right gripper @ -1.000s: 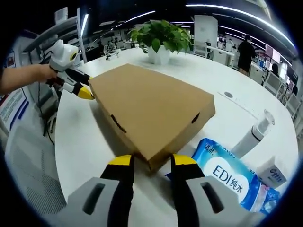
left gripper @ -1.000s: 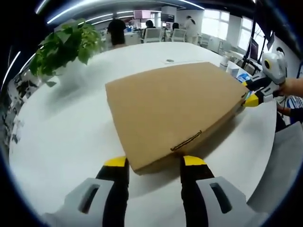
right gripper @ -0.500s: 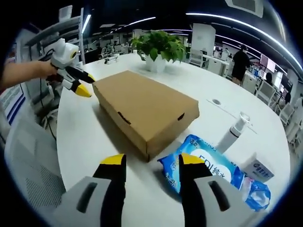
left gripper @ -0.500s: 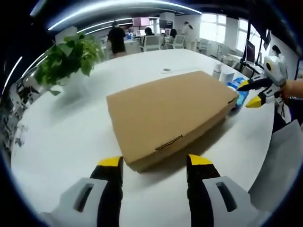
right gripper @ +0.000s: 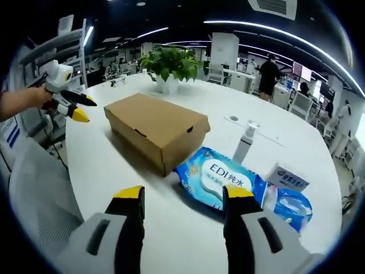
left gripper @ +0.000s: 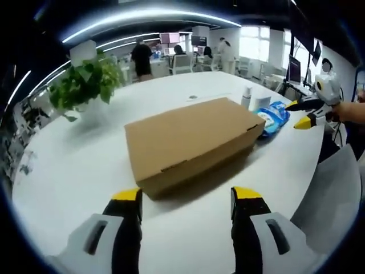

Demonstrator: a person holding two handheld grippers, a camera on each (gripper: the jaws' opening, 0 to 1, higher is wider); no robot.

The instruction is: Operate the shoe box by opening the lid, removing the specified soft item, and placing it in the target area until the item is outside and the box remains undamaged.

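light: bright, even, from ceiling strip lights (left gripper: 142, 14) and windows (left gripper: 251, 35) | glare: white counter (left gripper: 68, 165) nearly washed out | shadows: soft, short, beside cardboard box (left gripper: 191, 140) | distortion: strong fisheye curving at edges | focus: centre sharp, far office soft, wipes pack (right gripper: 219, 178) label readable

On the round table (right gripper: 171, 228): shoe box (right gripper: 155, 129), lid shut, at centre; potted plant (right gripper: 169, 67) behind it; wet-wipes pack (right gripper: 219, 178) touching its right side; pump bottle (right gripper: 244, 142) behind the pack; small carton (right gripper: 288, 178) further right.
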